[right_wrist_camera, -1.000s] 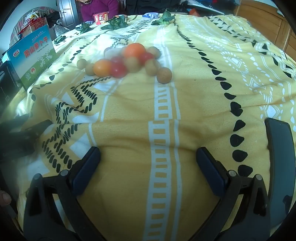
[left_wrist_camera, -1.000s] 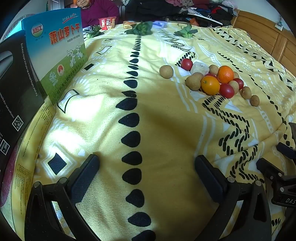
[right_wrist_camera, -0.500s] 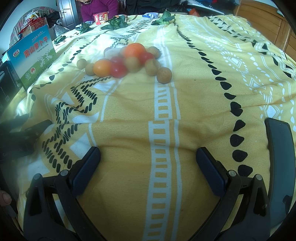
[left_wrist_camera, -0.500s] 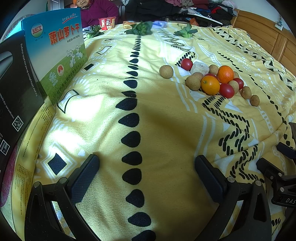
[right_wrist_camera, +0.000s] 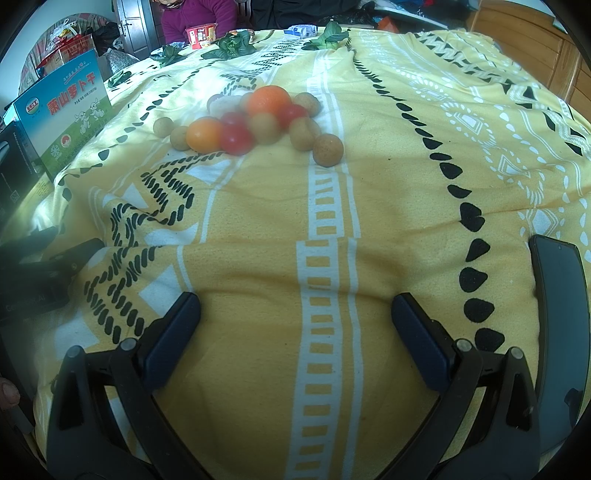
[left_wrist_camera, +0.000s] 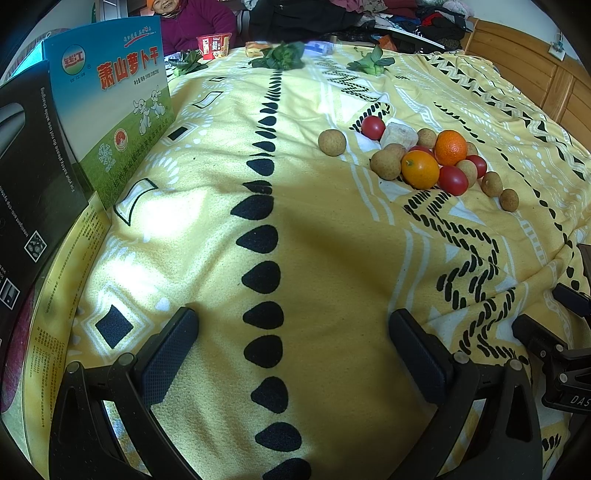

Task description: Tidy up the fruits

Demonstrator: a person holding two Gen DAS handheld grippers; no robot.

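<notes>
A pile of fruit lies on the yellow patterned blanket: two oranges, red tomatoes, several brown longans and a pale block. In the right wrist view the pile lies ahead, left of centre, blurred. My left gripper is open and empty, low over the blanket, well short of the fruit. My right gripper is open and empty, also short of the pile. Its frame shows at the right edge of the left wrist view.
A blue-green printed box and a black box stand at the left. A dark phone lies by the right gripper. Leafy greens, a red cup and a seated person are at the far edge.
</notes>
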